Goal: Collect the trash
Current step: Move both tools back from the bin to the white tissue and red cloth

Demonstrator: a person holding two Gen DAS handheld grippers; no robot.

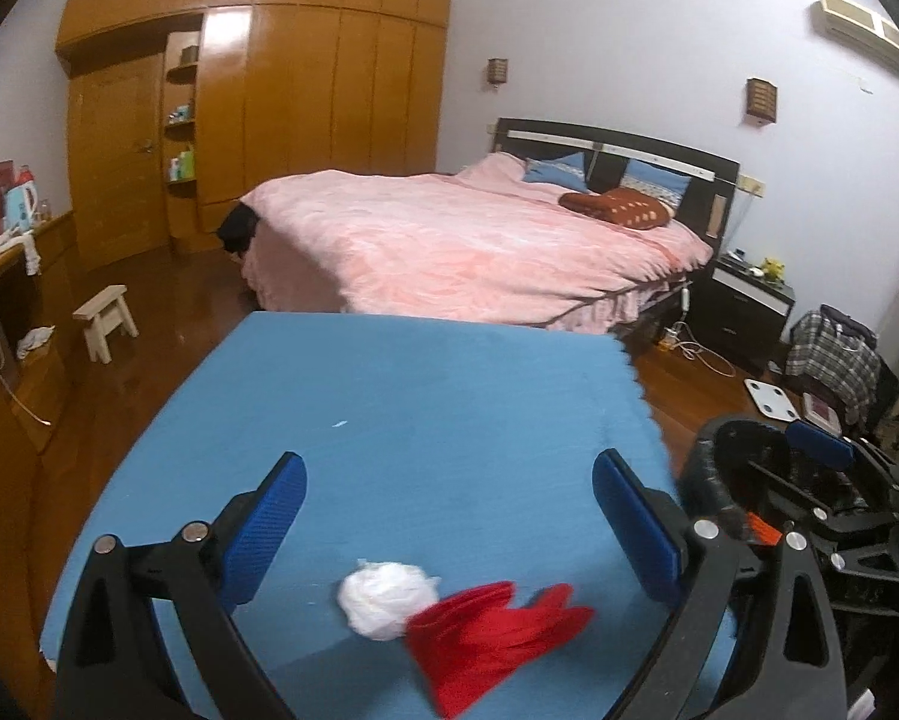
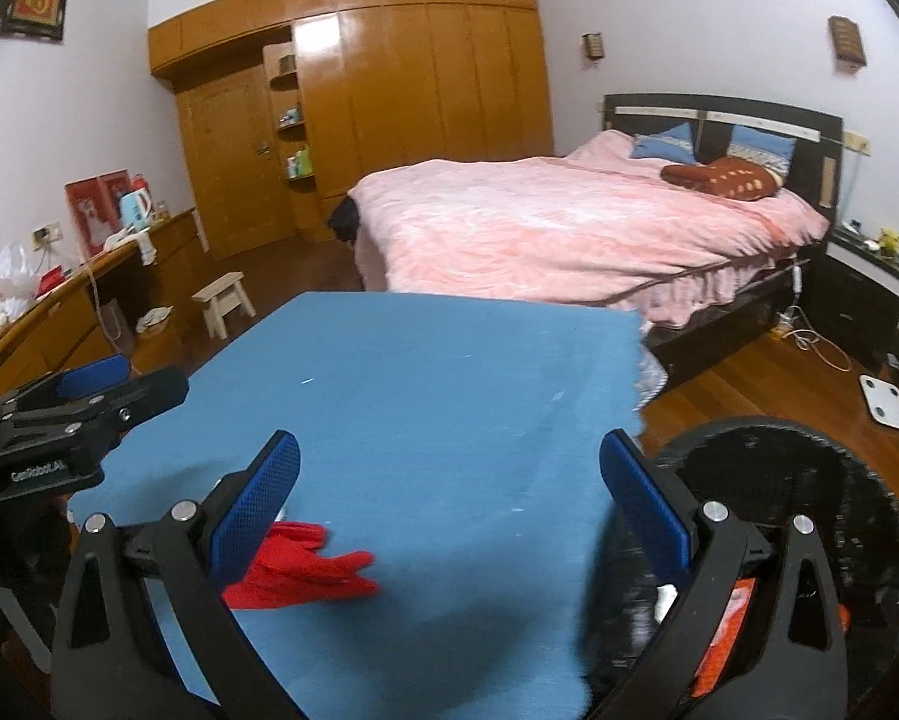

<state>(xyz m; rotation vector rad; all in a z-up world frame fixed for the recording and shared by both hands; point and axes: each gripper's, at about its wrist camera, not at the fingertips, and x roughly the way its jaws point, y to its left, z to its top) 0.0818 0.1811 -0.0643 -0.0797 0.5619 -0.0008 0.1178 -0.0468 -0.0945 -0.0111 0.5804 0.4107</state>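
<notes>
A white crumpled paper ball [image 1: 383, 599] and a red crumpled wrapper [image 1: 491, 630] lie side by side on the blue table cloth [image 1: 419, 420], near its front edge. My left gripper [image 1: 449, 510] is open and empty, just above and behind them. My right gripper [image 2: 449, 486] is open and empty over the table's right part; the red wrapper [image 2: 305, 570] shows by its left finger. A black bin [image 2: 809, 510] stands beside the table's right edge, with orange and white trash inside. The bin [image 1: 725, 468] and the right gripper [image 1: 839, 480] show in the left view.
A bed with a pink cover [image 1: 479, 240] stands beyond the table. A wooden wardrobe [image 1: 299, 90] fills the far wall. A small stool [image 1: 104, 318] and a desk [image 1: 5, 312] are at left. A nightstand [image 1: 743, 300], a white scale [image 1: 770, 399] and bags are at right.
</notes>
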